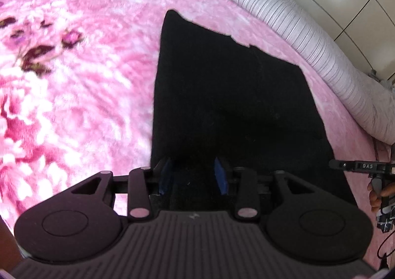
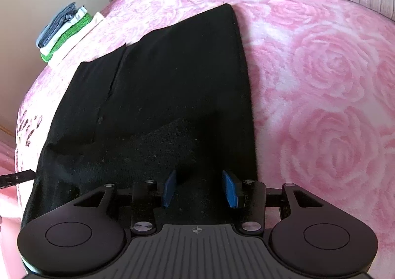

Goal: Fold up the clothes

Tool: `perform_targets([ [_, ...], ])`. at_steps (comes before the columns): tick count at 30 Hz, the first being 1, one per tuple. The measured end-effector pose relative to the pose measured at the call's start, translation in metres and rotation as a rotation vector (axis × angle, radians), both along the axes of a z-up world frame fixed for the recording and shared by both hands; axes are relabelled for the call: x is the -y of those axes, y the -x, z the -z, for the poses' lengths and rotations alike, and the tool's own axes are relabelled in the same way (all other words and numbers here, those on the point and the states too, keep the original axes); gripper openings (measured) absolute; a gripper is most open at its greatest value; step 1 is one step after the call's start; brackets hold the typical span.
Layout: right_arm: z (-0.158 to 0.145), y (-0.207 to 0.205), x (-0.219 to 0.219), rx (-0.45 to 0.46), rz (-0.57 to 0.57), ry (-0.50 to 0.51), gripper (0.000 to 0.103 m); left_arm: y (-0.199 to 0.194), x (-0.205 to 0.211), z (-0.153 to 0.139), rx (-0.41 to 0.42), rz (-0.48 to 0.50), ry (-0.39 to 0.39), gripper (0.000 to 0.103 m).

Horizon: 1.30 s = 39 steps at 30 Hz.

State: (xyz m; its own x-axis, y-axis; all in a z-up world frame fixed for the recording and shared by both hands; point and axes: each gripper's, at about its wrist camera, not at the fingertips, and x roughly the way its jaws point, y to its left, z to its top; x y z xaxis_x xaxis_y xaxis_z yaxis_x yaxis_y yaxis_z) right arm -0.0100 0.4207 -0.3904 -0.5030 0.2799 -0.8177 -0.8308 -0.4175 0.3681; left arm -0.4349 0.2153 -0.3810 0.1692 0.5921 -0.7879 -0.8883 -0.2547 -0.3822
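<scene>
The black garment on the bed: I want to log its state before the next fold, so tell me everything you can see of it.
The black garment is a dark, matte, slightly fuzzy knit-looking cloth lying flat on the pink floral blanket. It looks already folded lengthwise, with a stepped far edge and a seam line down one side; near the grippers a fold of it lies rumpled. The left gripper and the right gripper are over its near end, blue pads apart, cloth between them. Whether the pads touch it is unclear.

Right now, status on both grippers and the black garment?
Left gripper and right gripper: jaws apart over near edge of the flat black fabric garment, fabric between, no clamp visible. Garment on the pink floral blanket. Nothing in the way.
</scene>
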Motion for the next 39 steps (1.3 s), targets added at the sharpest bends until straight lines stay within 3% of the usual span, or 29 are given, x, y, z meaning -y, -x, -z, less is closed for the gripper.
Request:
perform_targets([
  [3,0.002,-0.003,-0.001,-0.004,-0.022,0.010,0.045,-0.004,-0.002,0.009,0.034,0.044,0.029,0.033],
  [5,0.003,-0.003,-0.001,-0.012,-0.030,0.014,0.045,-0.009,-0.003,0.011,0.002,0.064,0.023,0.031],
  [7,0.003,-0.002,0.000,-0.017,-0.043,0.015,0.042,-0.007,-0.003,0.012,0.015,0.052,0.021,0.022],
  [9,0.002,0.001,0.001,-0.014,-0.064,0.012,0.017,-0.002,-0.003,0.013,0.042,0.045,0.025,0.011],
  [11,-0.001,0.003,0.004,-0.001,-0.068,-0.009,0.008,-0.002,-0.002,0.009,0.038,0.066,0.007,0.007],
  [13,-0.009,0.004,0.009,0.012,-0.075,-0.073,0.006,-0.002,0.002,0.000,0.021,0.077,-0.039,0.007],
  [22,-0.026,0.004,0.019,0.032,-0.003,-0.204,0.006,0.000,0.011,-0.009,-0.002,0.028,-0.142,0.007],
  [30,-0.024,0.019,0.015,0.060,0.044,-0.274,0.006,0.006,-0.003,0.002,-0.030,-0.012,-0.143,0.007],
  [33,-0.012,0.023,0.009,0.087,0.066,-0.251,0.006,0.006,-0.013,0.010,-0.052,0.006,-0.100,0.008],
  [36,0.005,0.032,-0.001,0.152,0.043,-0.146,0.006,0.001,-0.016,0.011,-0.090,0.037,-0.062,0.010],
  [39,-0.006,0.034,0.002,0.192,0.069,-0.168,0.015,0.002,-0.008,-0.004,-0.115,0.002,-0.066,0.012],
])
